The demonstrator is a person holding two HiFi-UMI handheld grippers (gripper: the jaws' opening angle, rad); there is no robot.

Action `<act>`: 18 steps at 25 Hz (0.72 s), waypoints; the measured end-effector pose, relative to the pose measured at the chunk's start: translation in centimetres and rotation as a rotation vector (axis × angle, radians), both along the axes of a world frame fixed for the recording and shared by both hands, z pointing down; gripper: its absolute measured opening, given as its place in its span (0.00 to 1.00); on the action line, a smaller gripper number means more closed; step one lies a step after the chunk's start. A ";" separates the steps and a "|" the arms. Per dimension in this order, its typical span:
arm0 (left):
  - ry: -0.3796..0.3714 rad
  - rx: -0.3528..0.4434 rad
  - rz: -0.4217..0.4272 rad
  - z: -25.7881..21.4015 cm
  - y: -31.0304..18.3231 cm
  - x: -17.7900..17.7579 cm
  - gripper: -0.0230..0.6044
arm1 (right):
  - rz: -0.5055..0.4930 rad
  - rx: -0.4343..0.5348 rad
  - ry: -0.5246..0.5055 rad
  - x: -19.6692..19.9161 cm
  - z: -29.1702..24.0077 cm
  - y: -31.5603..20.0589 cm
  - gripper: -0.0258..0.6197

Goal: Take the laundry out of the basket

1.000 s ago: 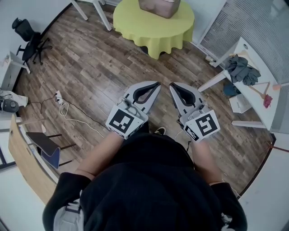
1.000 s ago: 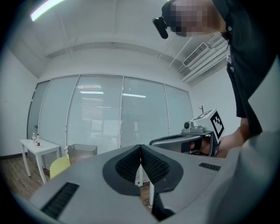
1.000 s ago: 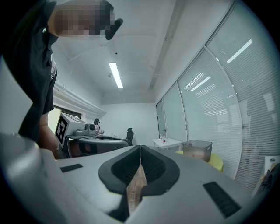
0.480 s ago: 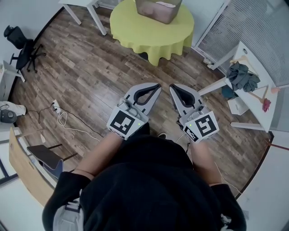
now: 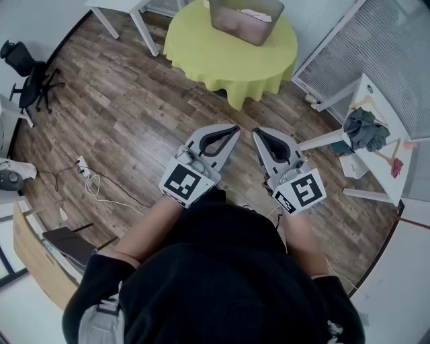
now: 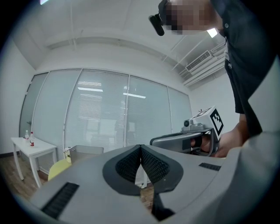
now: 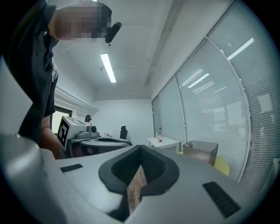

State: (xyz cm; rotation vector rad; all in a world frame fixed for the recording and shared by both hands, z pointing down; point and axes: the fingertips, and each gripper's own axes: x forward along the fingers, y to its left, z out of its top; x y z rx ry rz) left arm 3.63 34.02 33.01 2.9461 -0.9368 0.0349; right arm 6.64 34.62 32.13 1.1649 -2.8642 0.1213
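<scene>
- Well off at ten o'clock in the head view, a black office chair [image 5: 19, 59] stands on the wood floor, clear of the work.
- At nine o'clock a white power strip with its cable [image 5: 87, 180] lies loose on the floor.
- Just left of centre, the left gripper [image 5: 232, 131] is held level and points towards twelve o'clock. Its jaws are pressed together at the tips with nothing between them, as the left gripper view confirms.
- At twelve o'clock, well apart from both tools, a round table [image 5: 222, 60] under a yellow-green cloth carries the basket [image 5: 228, 27]. Pale pinkish laundry [image 5: 254, 13] lies inside it.
- Just right of centre, the right gripper [image 5: 257, 134] sits beside its partner, also level and aimed at twelve o'clock. Its jaws are fully closed and empty; only floor shows through the slit in the right gripper view.
- At two to three o'clock a white side table [image 5: 368, 87] holds a heap of grey clothes [image 5: 366, 129] and a small pink item [image 5: 398, 166].
- As for progress, I judge the task not yet begun. The laundry is all in the basket, neither tool has reached the table, and both must open before any piece can be gripped. What remains is the approach, the grasp, the lift out, and setting each piece down.
</scene>
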 end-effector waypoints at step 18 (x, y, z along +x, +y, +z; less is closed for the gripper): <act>-0.053 -0.019 0.060 1.4 -6.5 -4.2 0.05 | 0.042 -0.021 0.003 -3.4 0.9 -6.4 0.08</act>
